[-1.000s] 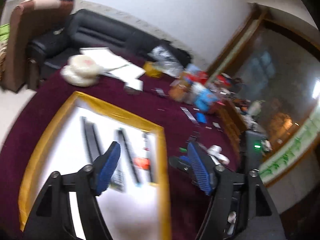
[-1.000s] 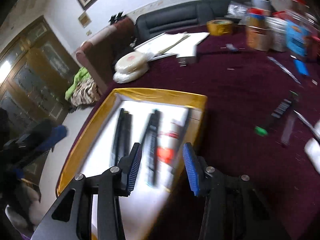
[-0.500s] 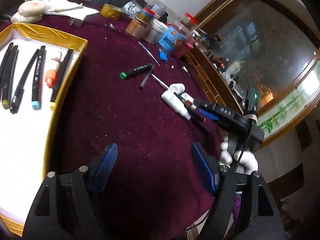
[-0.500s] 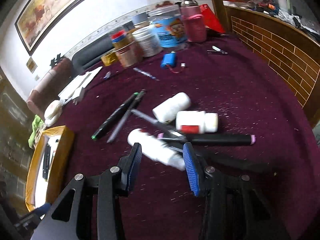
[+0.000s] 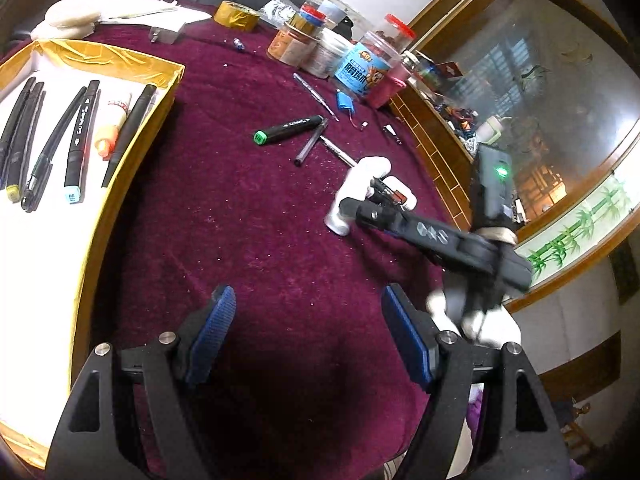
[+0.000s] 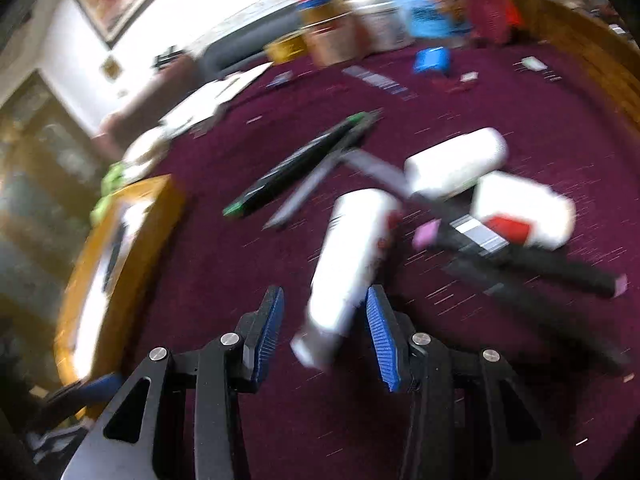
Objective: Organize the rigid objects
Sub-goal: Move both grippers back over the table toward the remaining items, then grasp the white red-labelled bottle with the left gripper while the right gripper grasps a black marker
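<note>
My left gripper [image 5: 308,300] hangs open over bare maroon cloth, nothing between its blue pads. To its left stands the gold-rimmed tray [image 5: 100,60] with several markers laid side by side. The right wrist view is blurred. There my right gripper [image 6: 325,300] is open and straddles the near end of a lying white bottle [image 6: 352,256] without pressing on it. Two more white bottles [image 6: 456,164] and pink-capped black markers [image 6: 520,256] lie just beyond. A green-capped marker [image 5: 288,128] and a grey pen [image 5: 310,146] lie mid-cloth. The right gripper [image 5: 360,208] also shows at the white bottles [image 5: 340,216].
Jars and tins [image 5: 360,68], a gold tape roll [image 5: 236,16] and a small blue pack [image 5: 344,102] stand at the back of the cloth. A wooden ledge [image 5: 432,148] borders the right side. A white-gloved hand [image 5: 480,320] holds the right gripper.
Both grippers swung from over the tray to the right across the cloth. The right one then closed in on the pile until the white bottle's end lay between its jaws.
</note>
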### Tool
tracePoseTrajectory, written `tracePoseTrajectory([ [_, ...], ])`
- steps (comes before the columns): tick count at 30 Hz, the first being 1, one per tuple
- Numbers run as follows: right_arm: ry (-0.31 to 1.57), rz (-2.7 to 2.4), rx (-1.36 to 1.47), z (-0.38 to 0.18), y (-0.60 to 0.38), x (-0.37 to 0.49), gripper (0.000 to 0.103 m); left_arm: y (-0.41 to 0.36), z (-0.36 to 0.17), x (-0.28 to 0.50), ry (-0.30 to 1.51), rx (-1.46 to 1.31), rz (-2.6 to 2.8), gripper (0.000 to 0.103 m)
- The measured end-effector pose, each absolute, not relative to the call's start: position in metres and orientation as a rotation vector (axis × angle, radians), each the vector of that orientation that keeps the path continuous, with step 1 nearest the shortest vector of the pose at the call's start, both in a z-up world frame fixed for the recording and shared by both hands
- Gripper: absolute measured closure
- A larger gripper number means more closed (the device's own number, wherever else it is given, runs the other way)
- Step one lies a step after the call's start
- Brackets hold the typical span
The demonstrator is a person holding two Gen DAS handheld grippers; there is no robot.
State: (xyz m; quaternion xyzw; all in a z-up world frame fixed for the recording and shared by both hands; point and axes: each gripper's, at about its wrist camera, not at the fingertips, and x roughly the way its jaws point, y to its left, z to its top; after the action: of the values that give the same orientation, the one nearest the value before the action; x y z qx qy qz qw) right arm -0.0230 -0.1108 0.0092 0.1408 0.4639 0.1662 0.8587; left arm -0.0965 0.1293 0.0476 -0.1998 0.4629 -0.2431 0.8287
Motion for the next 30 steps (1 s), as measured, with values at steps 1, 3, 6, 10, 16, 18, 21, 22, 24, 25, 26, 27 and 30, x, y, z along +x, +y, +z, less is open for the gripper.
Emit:
tracePoseTrajectory([
  [1,0.973,0.380,0.283,0.011,-0.104,-0.029,0.064,0.129,0.047,-0.096,0.985,-0.422,-0.513,0.028],
  [3,0.947,0.408,0.267,0.017,-0.100,-0.042,0.064,0.128,0.045,-0.095,0.991,-0.419,-0.512,0.028],
  [6,0.910,0.368,0.288,0.021,-0.115,-0.053,0.064,0.121,0.042,-0.095,1.003,-0.398,-0.522,0.028],
  [10,0.835,0.245,0.364,0.022,-0.154,-0.065,0.064,0.113,0.044,-0.095,1.002,-0.347,-0.545,0.028],
  [16,0.722,0.099,0.502,0.017,-0.207,-0.073,0.057,0.095,0.065,-0.075,0.969,-0.286,-0.550,0.028],
  [18,0.705,0.090,0.536,0.013,-0.218,-0.074,0.057,0.087,0.070,-0.063,0.960,-0.288,-0.540,0.028],
  [21,0.681,0.099,0.610,0.006,-0.233,-0.076,0.057,0.068,0.078,-0.045,0.935,-0.264,-0.529,0.028],
  [22,0.669,0.111,0.629,0.007,-0.236,-0.076,0.055,0.059,0.081,-0.039,0.917,-0.229,-0.533,0.028],
  [24,0.666,0.116,0.651,0.006,-0.238,-0.077,0.053,0.034,0.087,-0.023,0.879,-0.123,-0.539,0.028],
  [25,0.666,0.129,0.666,0.005,-0.240,-0.077,0.053,0.024,0.089,-0.016,0.865,-0.083,-0.547,0.028],
  [26,0.665,0.139,0.678,0.005,-0.242,-0.078,0.053,0.009,0.089,-0.005,0.847,-0.028,-0.566,0.028],
  [27,0.663,0.143,0.687,0.004,-0.242,-0.078,0.053,-0.003,0.087,0.004,0.836,0.020,-0.588,0.028],
  [30,0.659,0.159,0.708,0.003,-0.244,-0.078,0.052,-0.032,0.070,0.032,0.862,0.138,-0.625,0.028],
])
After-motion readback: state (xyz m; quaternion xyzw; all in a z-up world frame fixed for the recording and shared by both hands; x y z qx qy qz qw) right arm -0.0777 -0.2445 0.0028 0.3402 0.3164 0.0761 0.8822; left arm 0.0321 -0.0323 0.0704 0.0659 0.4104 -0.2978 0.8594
